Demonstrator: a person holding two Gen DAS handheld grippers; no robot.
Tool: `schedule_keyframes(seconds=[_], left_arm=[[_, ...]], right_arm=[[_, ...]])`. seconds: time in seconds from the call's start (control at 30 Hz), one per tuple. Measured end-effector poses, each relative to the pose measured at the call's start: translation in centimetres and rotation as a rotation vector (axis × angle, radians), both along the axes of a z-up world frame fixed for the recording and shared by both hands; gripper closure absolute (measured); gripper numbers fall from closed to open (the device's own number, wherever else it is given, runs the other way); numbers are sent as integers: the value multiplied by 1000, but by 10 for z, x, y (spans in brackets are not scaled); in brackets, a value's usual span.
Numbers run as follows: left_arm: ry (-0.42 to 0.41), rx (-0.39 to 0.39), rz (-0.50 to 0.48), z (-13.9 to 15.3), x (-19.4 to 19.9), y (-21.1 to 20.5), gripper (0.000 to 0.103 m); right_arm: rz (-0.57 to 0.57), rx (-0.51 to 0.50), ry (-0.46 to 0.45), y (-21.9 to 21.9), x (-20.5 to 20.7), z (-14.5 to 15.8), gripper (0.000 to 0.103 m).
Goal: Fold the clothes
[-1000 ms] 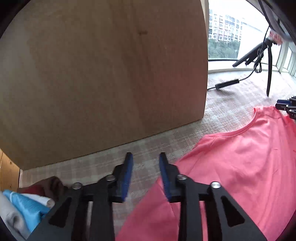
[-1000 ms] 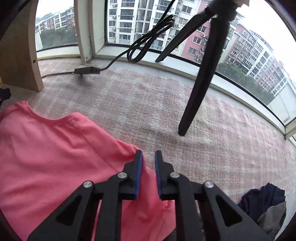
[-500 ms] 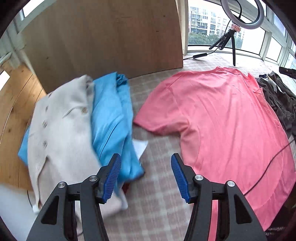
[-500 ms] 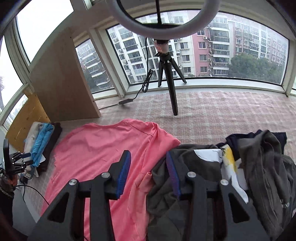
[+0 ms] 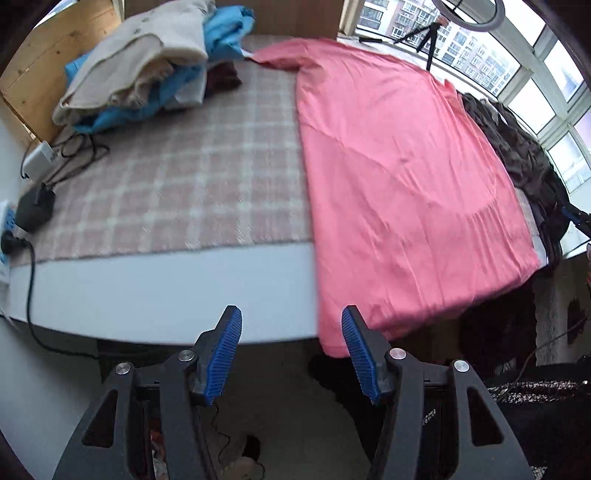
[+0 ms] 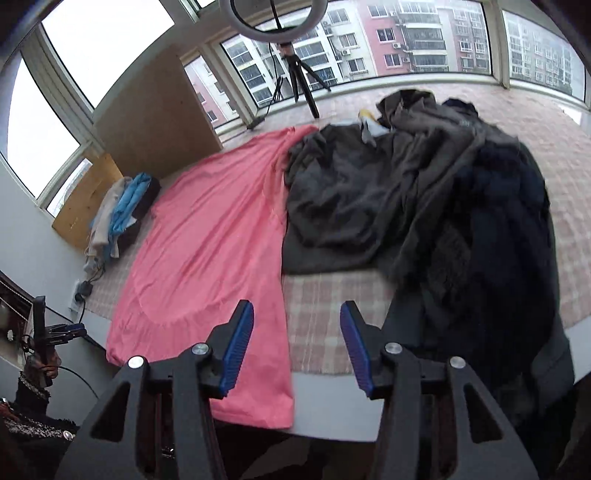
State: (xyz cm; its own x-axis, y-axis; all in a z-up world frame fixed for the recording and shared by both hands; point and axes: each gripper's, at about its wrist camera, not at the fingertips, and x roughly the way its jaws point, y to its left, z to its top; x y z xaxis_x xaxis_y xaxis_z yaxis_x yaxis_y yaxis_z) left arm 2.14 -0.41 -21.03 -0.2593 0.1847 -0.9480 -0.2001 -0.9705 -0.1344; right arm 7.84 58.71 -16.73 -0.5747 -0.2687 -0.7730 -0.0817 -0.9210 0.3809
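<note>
Left wrist view: I see my left gripper [image 5: 291, 354] with its blue pads spread and nothing between them; it hangs past the near edge of the table [image 5: 166, 288]. The pink shirt [image 5: 399, 177] lies spread flat on the checked cloth [image 5: 184, 177], its hem draped over the near table edge, just beyond my right-hand pad. At the far left corner sits a stack of folded clothes [image 5: 147, 62], a cream garment on top of blue ones. Dark clothes [image 5: 517, 147] lie along the shirt's far side. A charger and cables [image 5: 37, 206] rest at the left edge. A ring light on a tripod [image 5: 432, 29] stands by the window.

Right wrist view: my right gripper [image 6: 297, 345] has its jaws opening, with nothing between them; it is above the near table edge. The pink shirt [image 6: 214, 236] lies flat to the left of the fingers, hem hanging over the edge. The dark clothes [image 6: 424, 192] are heaped to the right, touching the shirt's side. The folded clothes [image 6: 118, 210] sit at the far left by a wooden board [image 6: 155, 110]. The left gripper [image 6: 66, 330] shows at lower left, held in the person's hand; from here I cannot tell its jaws.
</note>
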Motion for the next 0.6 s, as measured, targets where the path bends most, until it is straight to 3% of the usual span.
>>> schedule_keyframes(seconds=[0.07,0.17,0.43,0.5,0.57,0.6], left_arm=[[-17,0,-3,-14,8,10,49],[-20,19,-3,-24,10,16,49],[-12,13,-60,-28,9,42,51],[-11,9,-68,-28,8,48,57],[-14,5,-69,-27,6,50,80],[-16,4,-69,-27,5,52,85]], right_arm=[[9,-35,-48,-13,12,-31,55],[53,11,-78,-34,23,-55,55],[125,49,-114,-58,33,-80,55],[138,90,-133,-64,32,-85,55],[153,115,-136,-69,31,-88,55],[161,118,-131,-71,31,-88,55]])
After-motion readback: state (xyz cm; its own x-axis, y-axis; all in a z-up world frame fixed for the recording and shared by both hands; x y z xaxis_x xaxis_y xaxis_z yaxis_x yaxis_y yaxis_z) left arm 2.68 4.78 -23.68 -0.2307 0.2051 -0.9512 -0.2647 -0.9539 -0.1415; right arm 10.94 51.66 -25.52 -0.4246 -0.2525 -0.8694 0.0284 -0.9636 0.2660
